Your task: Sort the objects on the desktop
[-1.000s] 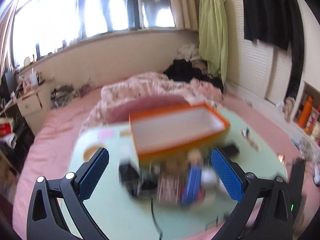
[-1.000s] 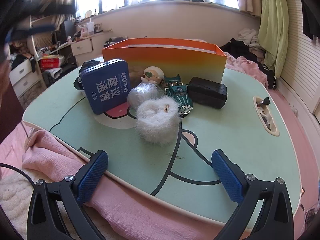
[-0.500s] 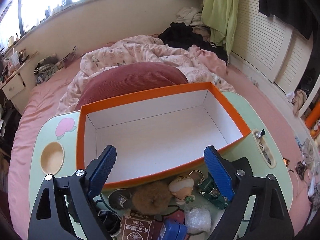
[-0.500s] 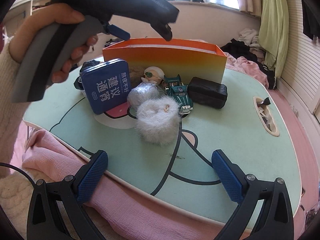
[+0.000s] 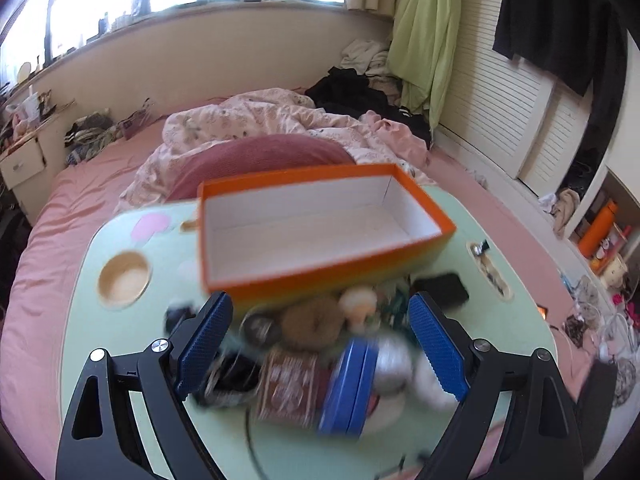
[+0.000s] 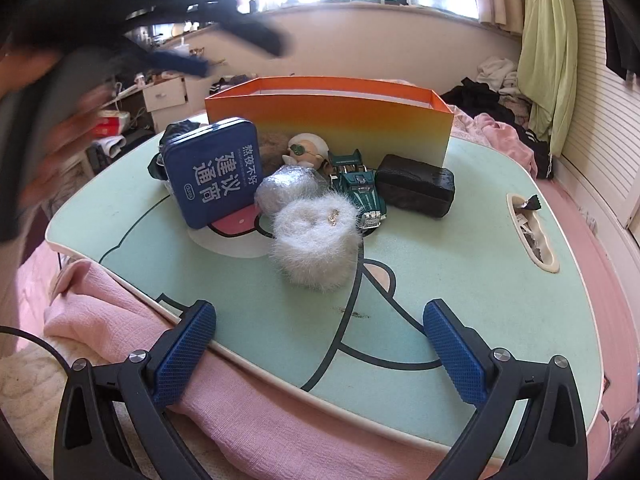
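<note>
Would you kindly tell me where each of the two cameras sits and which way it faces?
Left wrist: on the left gripper, above the table's clutter, looking down toward the orange box; its fingers show.
Right wrist: on the right gripper, low at the table's near edge, facing the box's front; its fingers and a blurred hand show.
Shared: box, blue tin.

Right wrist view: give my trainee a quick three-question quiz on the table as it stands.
1. True or false: the orange box already holds sorted items.
2. Which item lies nearest the right gripper? A) blue tin B) white fluffy ball C) black case
3. What stands between the figurine and the black case?

Key:
1. False; the left wrist view shows the box empty.
2. B
3. The green toy car.
</note>
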`<state>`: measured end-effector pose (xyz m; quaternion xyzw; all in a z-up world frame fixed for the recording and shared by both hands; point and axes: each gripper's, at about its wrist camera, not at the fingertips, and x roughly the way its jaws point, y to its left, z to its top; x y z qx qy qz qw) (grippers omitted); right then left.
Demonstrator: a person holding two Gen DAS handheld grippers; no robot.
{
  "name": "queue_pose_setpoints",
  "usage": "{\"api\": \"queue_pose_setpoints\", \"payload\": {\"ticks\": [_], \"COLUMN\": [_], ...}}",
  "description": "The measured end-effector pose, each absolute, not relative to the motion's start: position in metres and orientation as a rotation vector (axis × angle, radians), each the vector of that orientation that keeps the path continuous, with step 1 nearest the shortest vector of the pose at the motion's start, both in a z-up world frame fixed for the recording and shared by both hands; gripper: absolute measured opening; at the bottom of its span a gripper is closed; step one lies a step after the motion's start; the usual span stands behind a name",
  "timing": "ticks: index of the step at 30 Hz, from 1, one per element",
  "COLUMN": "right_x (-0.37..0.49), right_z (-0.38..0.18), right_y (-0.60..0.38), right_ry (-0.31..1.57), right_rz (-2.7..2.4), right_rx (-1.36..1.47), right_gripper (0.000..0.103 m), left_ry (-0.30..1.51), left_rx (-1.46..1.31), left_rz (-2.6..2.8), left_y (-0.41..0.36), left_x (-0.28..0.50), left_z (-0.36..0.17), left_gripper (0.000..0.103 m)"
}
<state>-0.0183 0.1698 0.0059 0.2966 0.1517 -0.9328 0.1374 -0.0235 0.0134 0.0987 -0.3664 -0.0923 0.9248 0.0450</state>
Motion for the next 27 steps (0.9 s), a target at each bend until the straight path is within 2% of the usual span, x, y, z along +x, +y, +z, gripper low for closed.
{"api": "queue_pose_setpoints", "payload": {"ticks": [3, 6, 10, 12, 15, 27], "right_x": [-0.018, -0.018, -0.018, -0.017, -0.018, -0.018], "right_z": [0.006, 0.006, 0.006, 0.007, 0.008, 0.008], "right_y": [0.170, 0.170, 0.169, 0.169, 0.168, 0.168], "right_ry": [0.441, 0.441, 0.443, 0.444, 0.446, 0.451], "right_rz": [-2.696, -2.695, -2.691, -2.690, -2.685, -2.664], "right_rx": [0.858, 0.857, 0.856, 0.854, 0.856, 0.851], "right_gripper": [0.103, 0.103, 0.103, 0.103, 0.103, 0.103], "left_ry": [-0.336, -0.266, -0.314, -0.208, -0.168, -0.168], "left_rx": [-1.110, -1.164, -1.252, -1.231, -1.213, -1.193], "left_rz": [2.801, 2.818, 2.849, 2.945, 2.931, 2.933], "left_y": [0.001, 0.002, 0.001, 0.007, 0.011, 0.009], "left_x": [0.019, 0.041, 0.039, 0.034, 0.028, 0.030], "left_z": [0.080, 0.052, 0.011, 0.008, 0.001, -0.002], "left_gripper": [0.090, 0.090, 0.090, 0.090, 0.103, 0.103]}}
